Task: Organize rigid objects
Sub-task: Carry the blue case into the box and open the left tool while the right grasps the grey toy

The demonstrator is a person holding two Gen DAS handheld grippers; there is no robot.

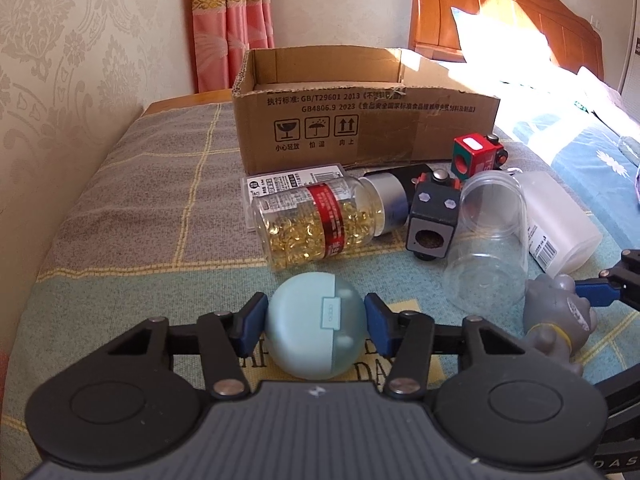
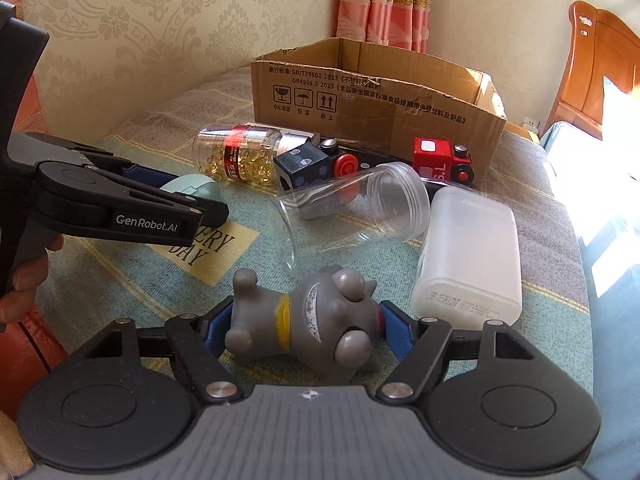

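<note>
My left gripper (image 1: 316, 320) is shut on a round pale blue-green case (image 1: 304, 328), one blue pad against each side, low over the bedspread. The right wrist view shows this case (image 2: 200, 190) at the left, half hidden behind the left gripper's fingers (image 2: 208, 212). A grey rubber toy figure (image 2: 320, 320) with a yellow collar lies on its side between the pads of my right gripper (image 2: 304, 324), and both pads touch it. In the left wrist view the toy (image 1: 560, 320) is at the lower right. Behind stands an open cardboard box (image 1: 360, 120).
Between the grippers and the box lie a bottle of gold capsules (image 1: 316, 220), a black toy engine (image 1: 432, 216), a red toy engine (image 1: 476, 156), a clear jar (image 1: 488, 240) and a white plastic container (image 1: 560, 220). A hand (image 2: 24, 280) holds the left gripper. A wooden headboard (image 1: 520, 12) stands behind.
</note>
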